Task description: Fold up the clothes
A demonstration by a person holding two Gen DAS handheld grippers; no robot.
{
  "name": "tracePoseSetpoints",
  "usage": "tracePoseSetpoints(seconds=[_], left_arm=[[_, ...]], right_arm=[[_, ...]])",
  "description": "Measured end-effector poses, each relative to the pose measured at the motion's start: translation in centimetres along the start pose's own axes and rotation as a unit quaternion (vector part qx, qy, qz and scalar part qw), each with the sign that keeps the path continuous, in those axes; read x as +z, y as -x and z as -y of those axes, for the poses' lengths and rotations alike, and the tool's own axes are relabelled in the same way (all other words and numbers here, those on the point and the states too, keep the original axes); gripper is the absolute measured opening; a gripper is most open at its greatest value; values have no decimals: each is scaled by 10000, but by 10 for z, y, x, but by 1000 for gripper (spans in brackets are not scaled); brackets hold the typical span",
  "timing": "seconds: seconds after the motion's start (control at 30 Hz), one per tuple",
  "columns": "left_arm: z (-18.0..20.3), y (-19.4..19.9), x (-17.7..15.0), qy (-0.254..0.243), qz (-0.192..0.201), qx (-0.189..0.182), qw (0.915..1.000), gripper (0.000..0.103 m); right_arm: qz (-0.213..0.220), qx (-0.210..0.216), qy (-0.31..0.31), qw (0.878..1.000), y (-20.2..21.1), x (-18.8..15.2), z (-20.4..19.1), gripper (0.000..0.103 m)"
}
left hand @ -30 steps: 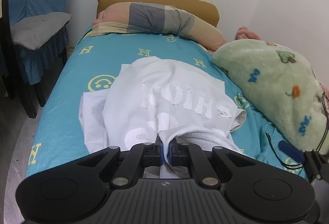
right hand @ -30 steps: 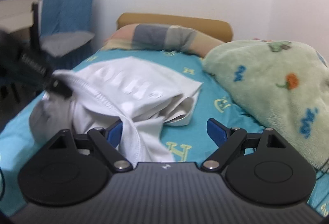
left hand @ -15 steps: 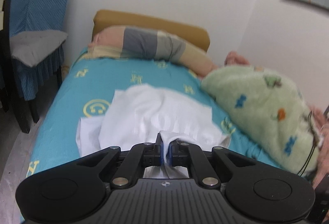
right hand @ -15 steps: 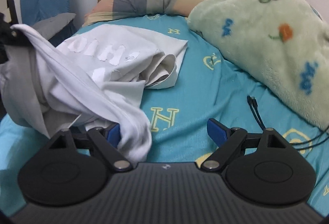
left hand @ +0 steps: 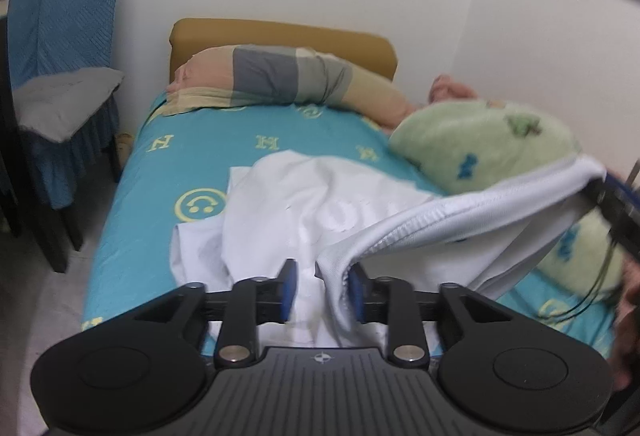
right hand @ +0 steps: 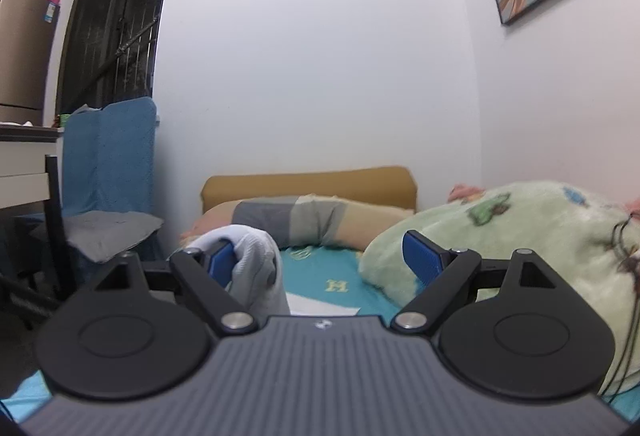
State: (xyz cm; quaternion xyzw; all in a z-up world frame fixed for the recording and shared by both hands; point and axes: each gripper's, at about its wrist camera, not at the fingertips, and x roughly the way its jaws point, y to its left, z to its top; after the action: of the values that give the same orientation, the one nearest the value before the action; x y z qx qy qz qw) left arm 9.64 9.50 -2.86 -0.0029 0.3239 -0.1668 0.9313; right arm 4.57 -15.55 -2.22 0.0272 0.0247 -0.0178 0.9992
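A white garment (left hand: 320,204) with pale lettering lies crumpled on the turquoise bed sheet (left hand: 168,172). Its ribbed hem (left hand: 460,212) stretches taut from my left gripper up to the right gripper at the right edge of the left wrist view. My left gripper (left hand: 319,288) is open, with the hem draped over its right finger (left hand: 356,292). My right gripper (right hand: 320,256) is wide open, raised and tilted up; a bunch of the white fabric (right hand: 256,264) hangs over its left finger (right hand: 220,260).
A striped pillow (left hand: 288,80) lies against the mustard headboard (left hand: 280,36). A green fleece blanket (left hand: 500,152) is heaped along the bed's right side by the wall. A blue-covered chair with a grey cushion (left hand: 60,100) stands left of the bed. Black cables (left hand: 592,288) trail at the right.
My left gripper has opened; it was shut on the hem. My right gripper has risen and tilted up, lifting the hem so it stretches between the two grippers.
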Motion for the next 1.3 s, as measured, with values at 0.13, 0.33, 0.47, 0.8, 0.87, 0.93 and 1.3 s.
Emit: tracePoseSetpoints(seconds=[0.13,0.33,0.47,0.8,0.87,0.93,1.3], left_arm=[[24,-8,-10,-801,72,325,9962,66],[64,-19,-26,-1868,179,1236,9744,70],[77,-7,-36,-2171,250,1926,9566,72],[61,41,-37,-873,-46,2895,9532,80],[53,54,-30,-464,218,2883,9562,82],[47,70,-22,-46,551,2809,9582,84],[72,246,104,718,3114,2892,9024,85]], right_arm=[[-245,74,-271,9993,-4,-1,5,87],[-273,-75,-498,9984,-7,5,15,87],[-271,-552,-606,9963,-11,6,24,87],[-2133,-734,766,9712,-49,-49,14,87],[-2368,-876,671,9653,-46,-55,20,87],[-2292,-969,530,9671,-37,-50,26,87],[442,-588,469,9962,43,201,25,90]])
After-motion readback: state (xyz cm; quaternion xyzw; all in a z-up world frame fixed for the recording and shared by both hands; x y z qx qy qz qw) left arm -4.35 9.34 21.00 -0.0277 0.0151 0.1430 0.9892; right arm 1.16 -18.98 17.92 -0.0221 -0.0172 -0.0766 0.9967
